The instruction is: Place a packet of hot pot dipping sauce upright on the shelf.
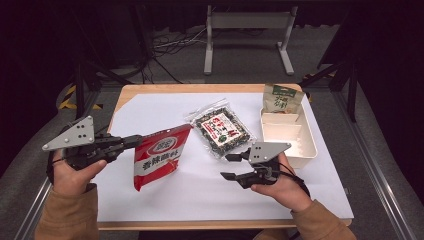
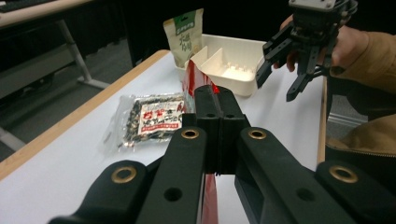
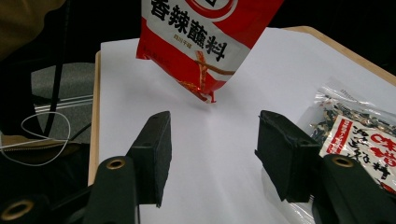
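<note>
Left hand-held gripper (image 1: 134,141) clamps red pouch (image 1: 159,155).

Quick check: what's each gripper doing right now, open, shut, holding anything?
Left gripper: shut on the red packet, gripping its top edge.
Right gripper: open, nothing between its jaws.

Light falls from above onto my white table sheet (image 1: 165,200), which glows bright while the room around it sinks into near black. Shadows under the red packet (image 1: 159,156) are soft and faint. From my left gripper (image 2: 218,109), my own jaws are a blur up close — the far tray (image 2: 233,63) is sharper. Everything looks grainy, slightly soft.
</note>
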`<state>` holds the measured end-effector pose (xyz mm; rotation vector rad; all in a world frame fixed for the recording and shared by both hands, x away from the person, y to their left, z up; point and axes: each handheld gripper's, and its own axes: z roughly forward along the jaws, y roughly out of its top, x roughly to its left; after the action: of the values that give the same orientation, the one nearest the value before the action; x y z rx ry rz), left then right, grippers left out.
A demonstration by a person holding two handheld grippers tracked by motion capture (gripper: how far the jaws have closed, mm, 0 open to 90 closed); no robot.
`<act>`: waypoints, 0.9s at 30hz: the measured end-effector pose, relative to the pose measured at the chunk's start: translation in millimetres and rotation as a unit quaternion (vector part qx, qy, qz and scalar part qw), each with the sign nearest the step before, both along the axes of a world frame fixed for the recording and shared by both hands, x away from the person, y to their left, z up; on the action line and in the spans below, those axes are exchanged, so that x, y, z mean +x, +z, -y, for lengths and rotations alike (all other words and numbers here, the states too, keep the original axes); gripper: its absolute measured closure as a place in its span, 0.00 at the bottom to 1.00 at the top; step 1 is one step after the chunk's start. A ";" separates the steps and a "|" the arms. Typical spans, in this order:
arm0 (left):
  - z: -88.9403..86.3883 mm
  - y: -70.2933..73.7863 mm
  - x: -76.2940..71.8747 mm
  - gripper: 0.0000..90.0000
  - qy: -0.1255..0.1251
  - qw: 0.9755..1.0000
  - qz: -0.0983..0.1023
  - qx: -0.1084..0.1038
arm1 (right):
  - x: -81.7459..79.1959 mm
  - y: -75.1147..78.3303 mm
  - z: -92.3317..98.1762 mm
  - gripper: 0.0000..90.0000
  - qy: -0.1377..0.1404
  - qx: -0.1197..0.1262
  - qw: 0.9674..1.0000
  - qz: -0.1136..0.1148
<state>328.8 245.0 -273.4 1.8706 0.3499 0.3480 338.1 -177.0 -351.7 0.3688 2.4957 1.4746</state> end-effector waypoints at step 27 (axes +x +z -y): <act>91.2 -8.5 3.4 1.00 -0.098 0.994 -0.001 -0.040 | 1.9 -15.3 -6.5 0.45 -0.004 0.018 1.000 -0.024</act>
<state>332.2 153.8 -281.8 1.8094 0.1775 0.1954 340.0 -170.5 -367.0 0.4254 2.5038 1.5268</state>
